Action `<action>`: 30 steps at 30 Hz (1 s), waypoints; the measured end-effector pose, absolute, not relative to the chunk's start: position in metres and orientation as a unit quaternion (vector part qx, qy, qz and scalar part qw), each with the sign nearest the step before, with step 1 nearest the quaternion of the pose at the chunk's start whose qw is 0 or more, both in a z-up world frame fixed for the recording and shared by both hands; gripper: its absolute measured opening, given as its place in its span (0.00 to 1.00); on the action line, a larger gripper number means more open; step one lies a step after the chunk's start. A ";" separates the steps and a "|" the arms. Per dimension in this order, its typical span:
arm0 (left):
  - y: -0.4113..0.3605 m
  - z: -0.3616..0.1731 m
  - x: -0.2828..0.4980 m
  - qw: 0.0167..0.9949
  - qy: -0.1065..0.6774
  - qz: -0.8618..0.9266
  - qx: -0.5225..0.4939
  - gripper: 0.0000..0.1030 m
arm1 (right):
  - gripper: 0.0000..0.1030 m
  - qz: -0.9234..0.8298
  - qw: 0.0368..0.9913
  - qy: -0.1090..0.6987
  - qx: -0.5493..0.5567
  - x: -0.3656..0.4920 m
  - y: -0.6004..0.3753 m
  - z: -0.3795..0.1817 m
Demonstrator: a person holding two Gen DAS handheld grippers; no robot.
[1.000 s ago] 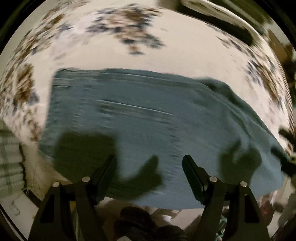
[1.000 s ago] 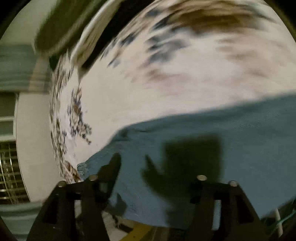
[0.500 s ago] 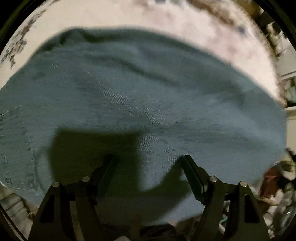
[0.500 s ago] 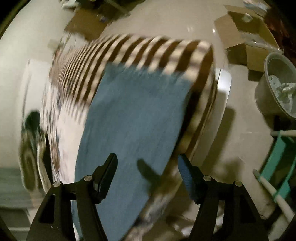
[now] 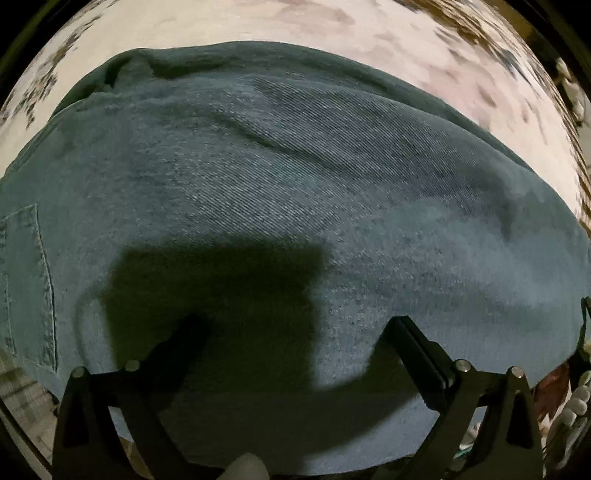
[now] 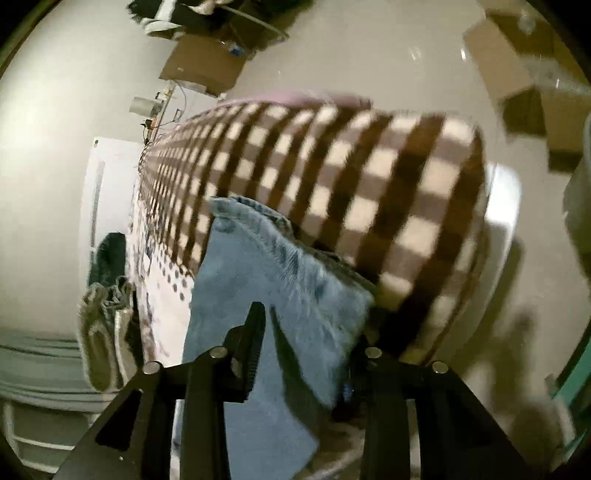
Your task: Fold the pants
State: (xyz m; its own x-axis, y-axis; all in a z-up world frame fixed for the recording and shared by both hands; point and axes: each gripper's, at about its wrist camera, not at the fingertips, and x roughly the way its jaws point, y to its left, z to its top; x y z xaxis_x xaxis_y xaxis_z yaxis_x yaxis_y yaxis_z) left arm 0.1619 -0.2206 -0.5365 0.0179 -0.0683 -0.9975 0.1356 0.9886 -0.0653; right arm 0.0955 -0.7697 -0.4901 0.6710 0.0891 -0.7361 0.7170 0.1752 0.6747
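Denim pants (image 5: 280, 192) now fill left view; left gripper (image 5: 295, 332) open, lower than before. Right gripper (image 6: 310, 332) swung to hem, fingers straddling cloth, grip unclear. Fold about to start.

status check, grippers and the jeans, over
Left gripper open, low over the jeans, gripping nothing. Right gripper open astride the jeans' edge. Nothing in the way.

Blue denim pants (image 5: 295, 192) on white floral-print sheet (image 5: 229, 22); brown-and-cream checked blanket (image 6: 369, 177); black fingers (image 5: 417, 347).
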 end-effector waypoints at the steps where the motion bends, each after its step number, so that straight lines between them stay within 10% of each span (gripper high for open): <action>1: -0.221 -0.536 0.162 0.715 0.695 -0.066 0.020 1.00 | 0.39 -0.220 0.690 0.327 0.608 0.098 -0.767 -0.489; 4: -0.226 -0.536 0.156 0.723 0.688 -0.058 0.013 1.00 | 0.32 -0.206 0.706 0.336 0.589 0.115 -0.765 -0.489; 5: -0.222 -0.532 0.155 0.725 0.686 -0.059 0.012 1.00 | 0.08 -0.208 0.714 0.351 0.569 0.123 -0.763 -0.487; 30: -0.106 -0.446 0.163 0.755 0.650 -0.060 -0.058 1.00 | 0.08 -0.124 0.833 0.378 0.385 0.259 -0.510 -0.333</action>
State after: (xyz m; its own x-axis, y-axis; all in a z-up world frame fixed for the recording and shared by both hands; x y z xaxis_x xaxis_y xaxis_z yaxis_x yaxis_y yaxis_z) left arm 0.1627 -0.1063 -0.4457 0.1475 -0.1658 -0.9751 0.0146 0.9861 -0.1654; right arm 0.2588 -0.5104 -0.3332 0.6832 0.0853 -0.7253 0.4978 0.6723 0.5480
